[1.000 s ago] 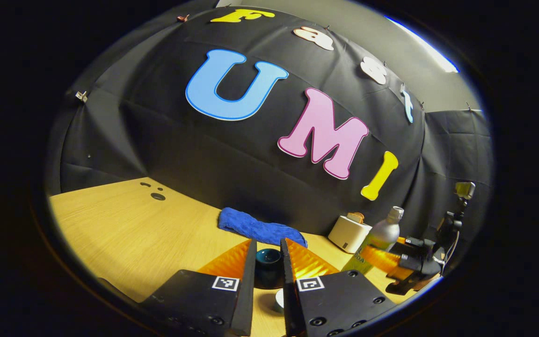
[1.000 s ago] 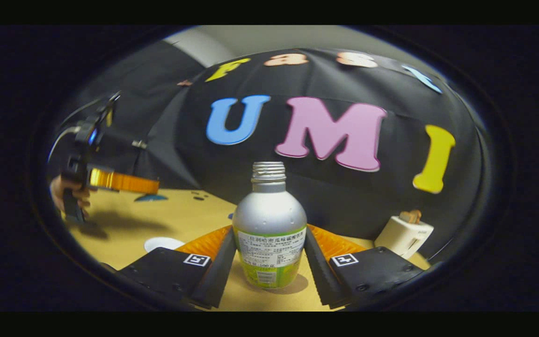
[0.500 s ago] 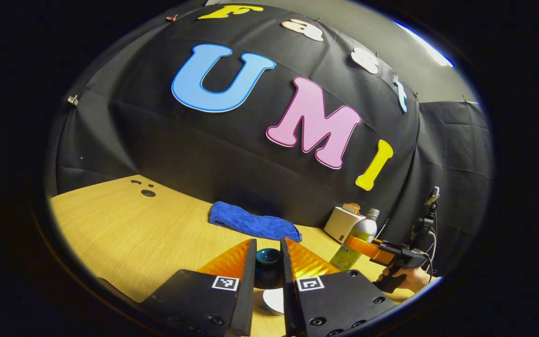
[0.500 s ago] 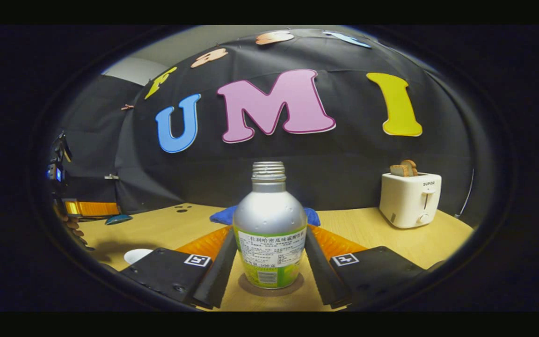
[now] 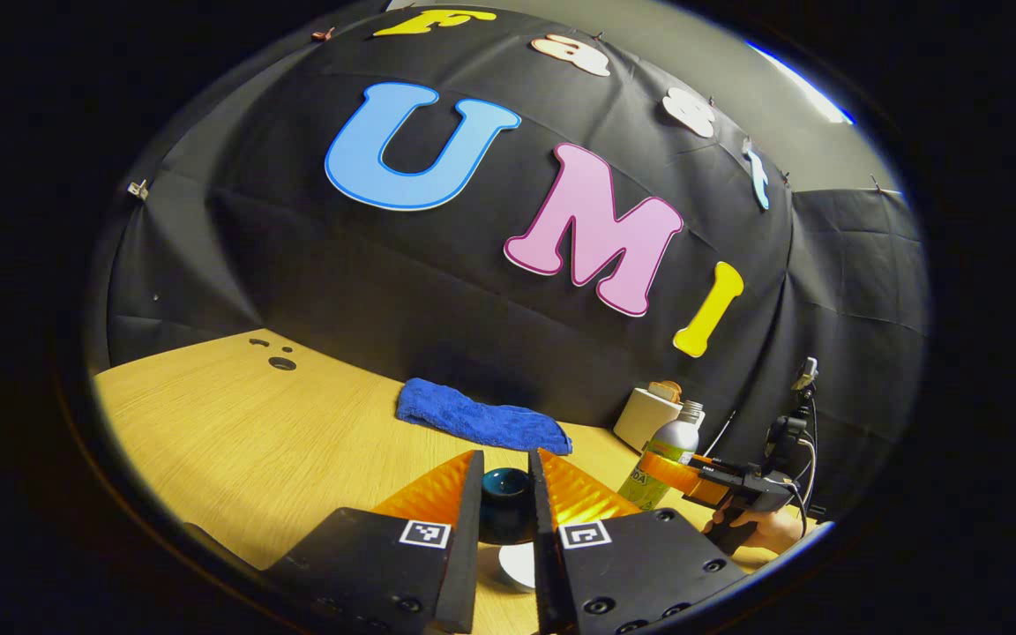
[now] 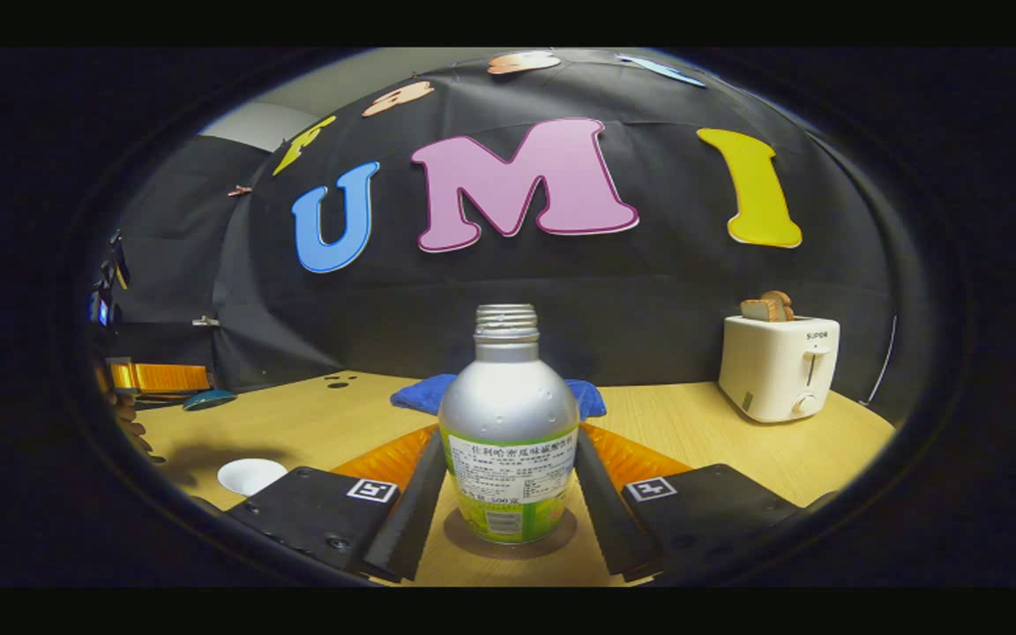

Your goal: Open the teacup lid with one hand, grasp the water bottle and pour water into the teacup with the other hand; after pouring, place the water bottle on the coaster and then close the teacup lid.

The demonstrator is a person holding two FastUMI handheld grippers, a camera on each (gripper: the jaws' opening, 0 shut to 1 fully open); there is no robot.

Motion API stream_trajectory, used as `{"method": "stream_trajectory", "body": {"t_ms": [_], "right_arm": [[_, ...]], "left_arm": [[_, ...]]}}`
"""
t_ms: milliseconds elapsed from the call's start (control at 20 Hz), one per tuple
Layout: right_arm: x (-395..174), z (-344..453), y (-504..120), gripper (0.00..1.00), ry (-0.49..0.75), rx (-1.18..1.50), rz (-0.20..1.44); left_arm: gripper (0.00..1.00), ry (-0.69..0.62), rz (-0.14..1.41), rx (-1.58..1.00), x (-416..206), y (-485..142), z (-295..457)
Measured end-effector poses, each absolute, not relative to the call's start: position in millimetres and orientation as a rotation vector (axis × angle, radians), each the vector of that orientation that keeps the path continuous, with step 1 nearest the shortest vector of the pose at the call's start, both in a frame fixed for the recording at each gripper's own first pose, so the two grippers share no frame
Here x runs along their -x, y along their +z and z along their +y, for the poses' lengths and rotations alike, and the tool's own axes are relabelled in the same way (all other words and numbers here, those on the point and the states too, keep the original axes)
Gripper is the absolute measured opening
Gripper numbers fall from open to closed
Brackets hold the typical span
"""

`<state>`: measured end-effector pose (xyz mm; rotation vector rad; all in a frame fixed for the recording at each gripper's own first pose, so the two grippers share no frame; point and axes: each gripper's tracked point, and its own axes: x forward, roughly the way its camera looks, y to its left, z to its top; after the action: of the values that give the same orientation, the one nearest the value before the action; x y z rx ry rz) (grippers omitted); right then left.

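Silver bottle [image 6: 508, 423] upright on coaster [image 6: 473, 549] (uncapped); white cup [image 6: 250, 475] open, lid [image 5: 507, 503] aloft.

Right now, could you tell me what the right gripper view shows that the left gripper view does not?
The right gripper view adds the coaster under the water bottle, which the right claw grips. The left gripper view adds the hand holding that claw, and a close look at the teacup lid pinched in the left claw. Shared: bottle, lid, white teacup, blue towel, toaster, table.
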<state>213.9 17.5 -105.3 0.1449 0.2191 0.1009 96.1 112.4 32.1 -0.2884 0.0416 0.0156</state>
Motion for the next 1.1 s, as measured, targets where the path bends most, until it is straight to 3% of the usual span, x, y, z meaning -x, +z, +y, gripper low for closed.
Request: {"method": "stream_trajectory", "body": {"t_ms": [500, 650, 1100], "right_arm": [[-206.5, 19.6, -121.7, 0.85, 0.108, -0.197, 0.283], [-201.4, 16.3, -126.9, 0.97, 0.101, -0.21, 0.307], [-132.1, 4.0, -106.3, 0.98, 0.117, -0.222, 0.255]], "left_arm": [[0.3, 0.009, 0.048, 0.288, -98.0, 31.4, 108.6], [0.3, 0.01, 0.05, 0.273, -97.6, 32.2, 108.4], [0.3, -0.064, 0.107, 0.208, -98.9, 17.8, 88.7]]}}
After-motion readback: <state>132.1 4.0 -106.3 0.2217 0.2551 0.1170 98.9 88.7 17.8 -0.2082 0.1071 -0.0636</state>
